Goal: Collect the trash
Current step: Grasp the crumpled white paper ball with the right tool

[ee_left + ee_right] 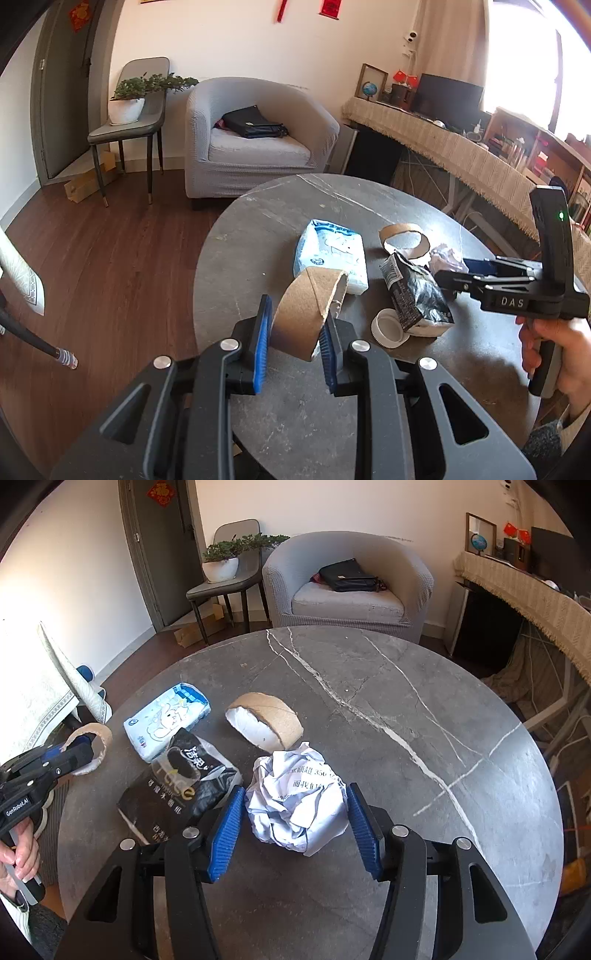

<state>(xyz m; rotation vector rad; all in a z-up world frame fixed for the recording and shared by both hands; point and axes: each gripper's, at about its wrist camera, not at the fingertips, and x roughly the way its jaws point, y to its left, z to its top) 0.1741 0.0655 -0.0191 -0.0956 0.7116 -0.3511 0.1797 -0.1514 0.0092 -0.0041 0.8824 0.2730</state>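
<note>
My left gripper point(295, 332) is shut on a brown cardboard ring point(308, 312) and holds it above the round grey table point(258, 221). It also shows in the right wrist view point(94, 746) at the table's left edge. My right gripper point(293, 823) is open, with its blue pads on either side of a crumpled white paper ball point(295, 801) that lies on the table. A second cardboard ring point(264, 720), a black wrapper point(181, 790), a blue tissue pack point(166, 718) and a white lid point(389, 326) lie on the table.
A grey armchair point(347, 587) with a black bag stands behind the table. A chair with a potted plant point(221, 563) is at the back left. A cloth-covered desk point(535, 590) runs along the right. Wood floor lies to the left.
</note>
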